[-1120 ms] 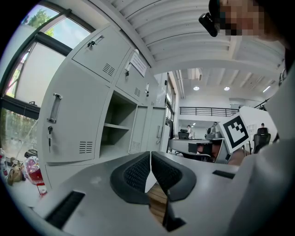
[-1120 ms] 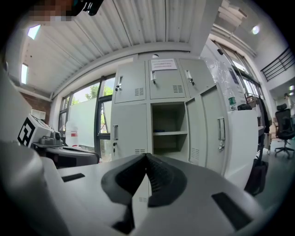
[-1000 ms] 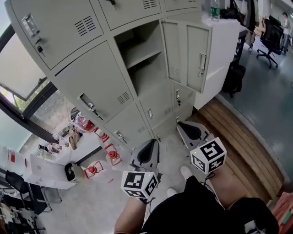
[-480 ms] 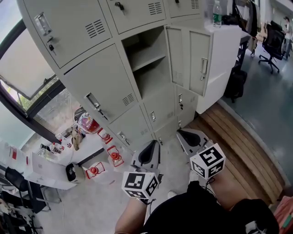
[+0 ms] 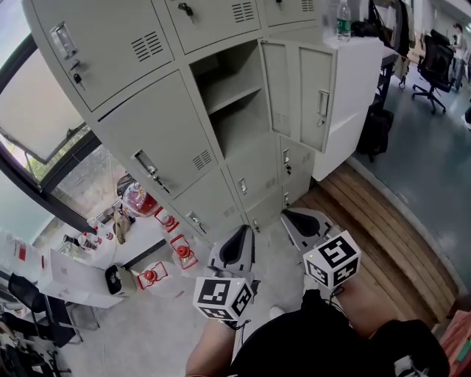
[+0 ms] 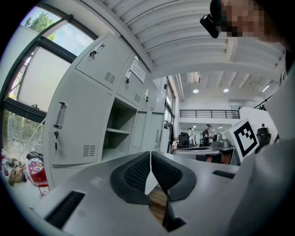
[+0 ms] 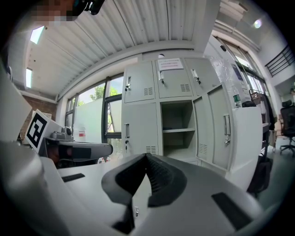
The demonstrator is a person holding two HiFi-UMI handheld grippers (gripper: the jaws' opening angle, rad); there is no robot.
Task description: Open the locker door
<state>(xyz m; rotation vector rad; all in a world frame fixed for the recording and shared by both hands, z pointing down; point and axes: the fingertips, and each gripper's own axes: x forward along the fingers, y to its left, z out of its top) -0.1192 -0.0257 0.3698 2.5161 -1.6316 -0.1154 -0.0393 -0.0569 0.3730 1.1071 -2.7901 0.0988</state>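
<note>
The jaws of the left gripper (image 6: 150,156) are seen pressed together, nothing lying between their dark ribbed pads. The jaws of the right gripper (image 7: 146,157) are likewise clenched shut and empty. Both grippers are held low in front of the person, near the floor tiles (image 5: 276,258) at the foot of the grey locker bank (image 5: 158,129), the left gripper just left of the right one and well apart from any door. Farther off, one compartment (image 5: 235,121) in the middle column is laid open, with a shelf (image 5: 229,90) across it. The locker door (image 5: 316,88) is found swung open at the right of that compartment, its handle (image 5: 322,107) in plain sight. The neighbouring doors are shut. A bottle (image 5: 343,19) is set on the white cabinet (image 5: 360,81) at the far right, and a wooden floor strip (image 5: 383,221) runs along the right.
</note>
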